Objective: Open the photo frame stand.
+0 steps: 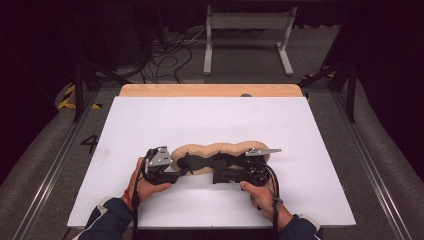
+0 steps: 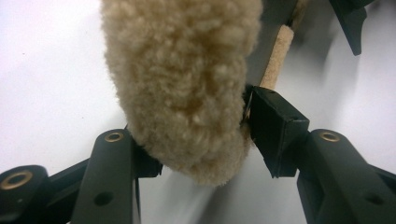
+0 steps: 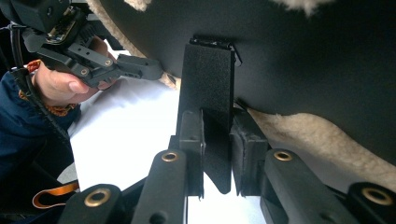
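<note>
High view: nearest the camera, the person's two forearms in dark blue sleeves come over the near edge of the white board [image 1: 150, 120], with only a narrow strip of bare board between the hands and that edge. The left gripper [image 1: 184, 173] and the right gripper [image 1: 216, 177] point toward each other, just apart, at the near side of a long fleece pad [image 1: 220, 149] that lies across the board's middle, tan and woolly, with a black backing showing along its near side.

In the left gripper view the jaws stand on either side of the pad's rounded fleece end [image 2: 187, 88]; the right-hand pad touches its edge, and whether the other presses on it cannot be told.

In the right gripper view the jaws are nearly together with a black strap [image 3: 208, 93] between them; it hangs from the pad's black backing [image 3: 303, 60], and the pads appear to pinch it.

Beyond the pad the board is bare and wide up to a wooden strip [image 1: 210, 90] at its far edge. Broad free margins lie to the left and right of the pad as well. Farther off stand a grey floor, cables and a white frame [image 1: 247, 35].
</note>
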Tool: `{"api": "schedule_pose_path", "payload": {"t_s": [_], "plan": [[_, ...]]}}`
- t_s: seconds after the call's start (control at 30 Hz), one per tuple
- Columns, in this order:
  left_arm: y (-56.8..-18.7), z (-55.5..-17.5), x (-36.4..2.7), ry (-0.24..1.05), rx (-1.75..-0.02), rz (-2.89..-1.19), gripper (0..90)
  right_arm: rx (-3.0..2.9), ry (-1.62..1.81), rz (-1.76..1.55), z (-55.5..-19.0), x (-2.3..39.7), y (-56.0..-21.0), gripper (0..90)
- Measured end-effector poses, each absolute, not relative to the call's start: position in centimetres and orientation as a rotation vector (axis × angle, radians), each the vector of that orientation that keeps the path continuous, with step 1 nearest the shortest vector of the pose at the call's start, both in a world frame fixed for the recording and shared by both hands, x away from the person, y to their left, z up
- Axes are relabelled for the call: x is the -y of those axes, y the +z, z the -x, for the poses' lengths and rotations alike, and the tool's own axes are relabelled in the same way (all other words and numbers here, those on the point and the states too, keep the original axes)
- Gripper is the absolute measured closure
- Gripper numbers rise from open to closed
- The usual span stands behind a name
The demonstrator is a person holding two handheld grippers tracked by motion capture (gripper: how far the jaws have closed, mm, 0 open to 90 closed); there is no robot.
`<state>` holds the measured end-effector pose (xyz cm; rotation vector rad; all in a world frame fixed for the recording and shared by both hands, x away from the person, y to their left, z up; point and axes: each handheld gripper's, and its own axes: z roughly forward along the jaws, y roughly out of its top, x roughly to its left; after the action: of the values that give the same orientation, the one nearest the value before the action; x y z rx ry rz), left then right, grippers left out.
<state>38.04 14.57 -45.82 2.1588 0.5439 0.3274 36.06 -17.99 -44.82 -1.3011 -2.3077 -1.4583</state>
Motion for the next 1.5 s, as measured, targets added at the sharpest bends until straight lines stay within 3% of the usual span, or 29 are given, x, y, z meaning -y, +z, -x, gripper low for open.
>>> {"api": "schedule_pose_path", "payload": {"t_s": [0.4,0.63,1.5], "plan": [[-45.8,-38.1,-14.0,0.417,-0.538,-2.162,49.4,2.353,-1.465,1.325,-36.4,18.1,-45.0,75.1],[-45.9,-38.0,-14.3,0.387,-0.528,-2.152,51.8,2.439,-1.444,1.352,-36.0,18.2,-44.7,70.0],[-45.7,-36.8,-15.2,0.337,-0.534,-2.148,57.2,2.779,-1.471,1.26,-30.7,22.3,-41.3,71.1]]}}
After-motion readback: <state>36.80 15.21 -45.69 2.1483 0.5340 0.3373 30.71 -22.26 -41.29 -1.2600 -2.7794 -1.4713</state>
